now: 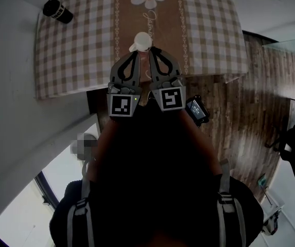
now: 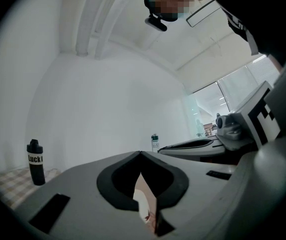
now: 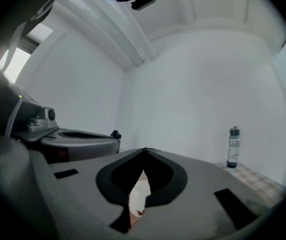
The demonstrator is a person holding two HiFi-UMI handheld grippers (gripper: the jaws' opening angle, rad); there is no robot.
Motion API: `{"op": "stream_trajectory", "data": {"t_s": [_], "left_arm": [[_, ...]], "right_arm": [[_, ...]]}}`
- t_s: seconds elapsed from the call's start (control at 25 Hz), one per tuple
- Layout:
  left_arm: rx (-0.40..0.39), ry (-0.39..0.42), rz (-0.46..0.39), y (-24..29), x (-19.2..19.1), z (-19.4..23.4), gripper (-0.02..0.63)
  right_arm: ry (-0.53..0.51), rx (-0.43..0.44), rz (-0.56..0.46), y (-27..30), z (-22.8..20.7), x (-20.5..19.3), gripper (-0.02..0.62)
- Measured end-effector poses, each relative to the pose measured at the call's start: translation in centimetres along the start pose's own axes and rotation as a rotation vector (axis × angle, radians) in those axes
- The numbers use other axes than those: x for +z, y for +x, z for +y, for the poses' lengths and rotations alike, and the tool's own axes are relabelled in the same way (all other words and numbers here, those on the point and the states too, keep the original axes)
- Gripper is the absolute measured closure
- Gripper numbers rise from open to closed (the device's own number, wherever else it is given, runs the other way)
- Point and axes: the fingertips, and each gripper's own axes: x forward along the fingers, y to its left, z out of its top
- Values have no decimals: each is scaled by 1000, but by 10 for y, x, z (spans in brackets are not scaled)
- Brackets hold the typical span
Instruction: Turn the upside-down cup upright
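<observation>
On checked table (image 1: 75, 45), cup (image 1: 142, 40) just beyond left hand-held gripper (image 1: 136, 53)

Jaws of left tongs (image 2: 141, 152) closed tip to tip; pale cup (image 2: 143, 201) seen thru gap; black bottle (image 2: 35, 162) upright on checked bench (image 2: 8, 181), far left.

Left tongs (image 1: 136, 54): side by side with the right tongs (image 1: 151, 51), both over the near edge of the worktop (image 1: 80, 50).
Cup (image 1: 142, 41): on the worktop, just ahead of both tongs' tips, in line with the gap between them.
Left bottle (image 1: 57, 11): on the worktop's far corner, well ahead and left of the left tongs.
Right bottle (image 3: 234, 147): on the worktop, well ahead and right of the right tongs.
Floor (image 1: 240, 102): right of the right tongs, past the worktop's edge.
</observation>
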Motion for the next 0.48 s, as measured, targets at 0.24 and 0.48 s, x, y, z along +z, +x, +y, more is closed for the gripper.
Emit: {"op": "stream_trajectory", "data": {"t_s": [0.24, 0.48], "left_arm": [[-1, 7, 3, -1, -1, 3, 617], [1, 0, 9, -2, -2, 4, 617]], "right_arm": [[-13, 16, 4, 2, 5, -1, 597], [-8, 21, 10, 4, 6, -1, 597]]}}
